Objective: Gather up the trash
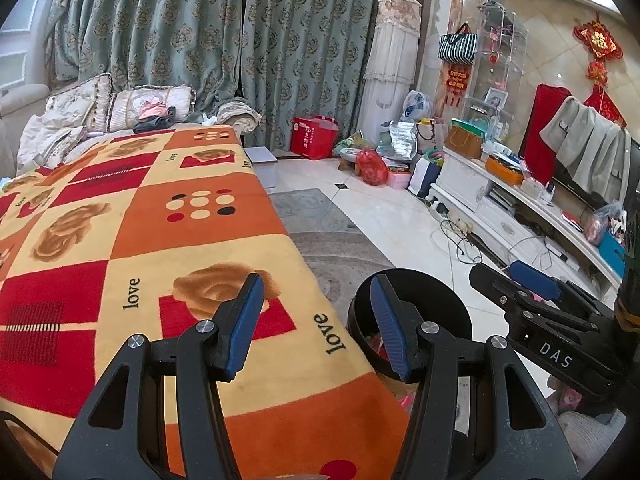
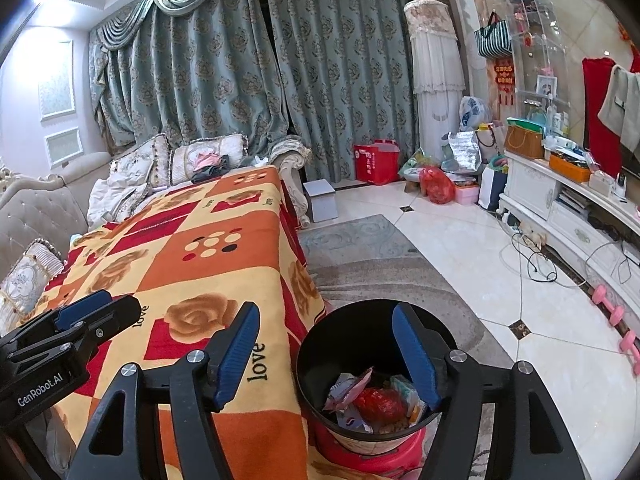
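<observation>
A black round trash bin [image 2: 360, 332] stands on a red stool [image 2: 360, 454] beside the blanket-covered table [image 2: 224, 256]. It holds crumpled wrappers, among them a red one [image 2: 378, 402]. My right gripper [image 2: 326, 356] is open and empty, hovering over the bin's near-left rim. My left gripper [image 1: 318, 320] is open and empty above the table's right edge, the bin [image 1: 424, 292] just to its right. Each gripper shows in the other's view: the right one [image 1: 532, 292], the left one [image 2: 80, 316].
The table carries an orange, red and yellow "love" blanket [image 1: 160, 240]. A sofa with cushions [image 2: 140, 172] stands behind it. A grey rug [image 2: 380, 260] and white tiled floor lie right, with cables [image 2: 536, 264], pink dumbbells [image 2: 616, 320] and a white TV cabinet [image 2: 568, 208].
</observation>
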